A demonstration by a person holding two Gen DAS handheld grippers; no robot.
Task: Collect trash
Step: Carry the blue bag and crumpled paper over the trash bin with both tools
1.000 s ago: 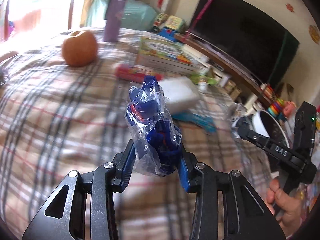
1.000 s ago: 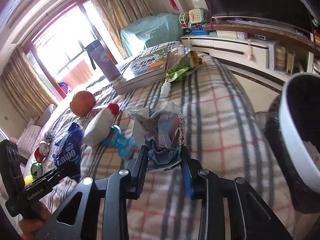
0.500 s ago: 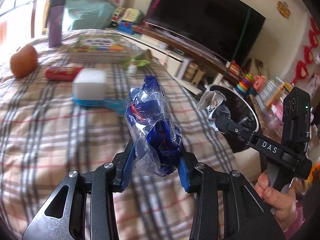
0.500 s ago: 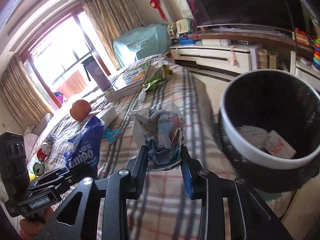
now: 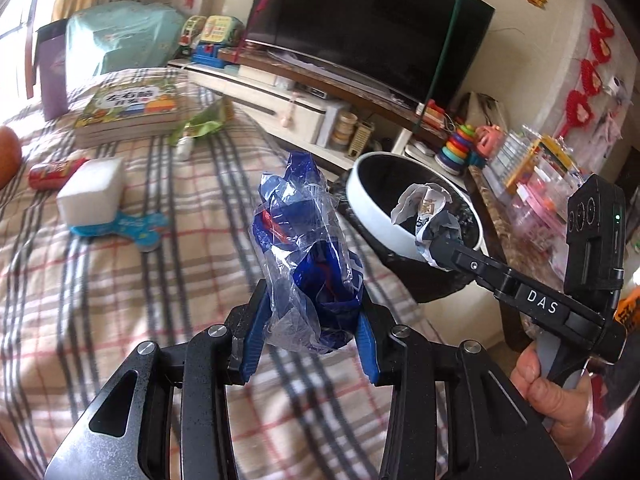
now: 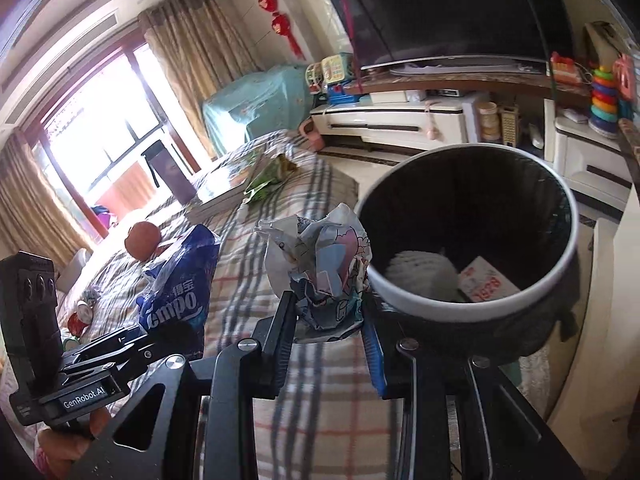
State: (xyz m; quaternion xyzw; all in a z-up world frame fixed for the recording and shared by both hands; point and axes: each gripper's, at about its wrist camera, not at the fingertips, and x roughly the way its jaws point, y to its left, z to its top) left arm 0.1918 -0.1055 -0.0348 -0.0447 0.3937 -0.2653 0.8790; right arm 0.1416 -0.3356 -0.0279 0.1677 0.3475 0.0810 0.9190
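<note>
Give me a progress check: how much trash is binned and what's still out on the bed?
Done: the bin already holds a white wad and a red-printed packet. In hand: the right tool grips a crumpled paper wrapper beside the rim; the left tool grips a blue plastic wrapper over the bed. Left: a green wrapper and a red packet lie on the blanket.

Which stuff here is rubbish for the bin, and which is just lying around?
For the job:
- blue plastic wrapper, in left gripper
- crumpled paper, in right gripper
- trash bin

Lying about:
- picture book
- apple
- TV
</note>
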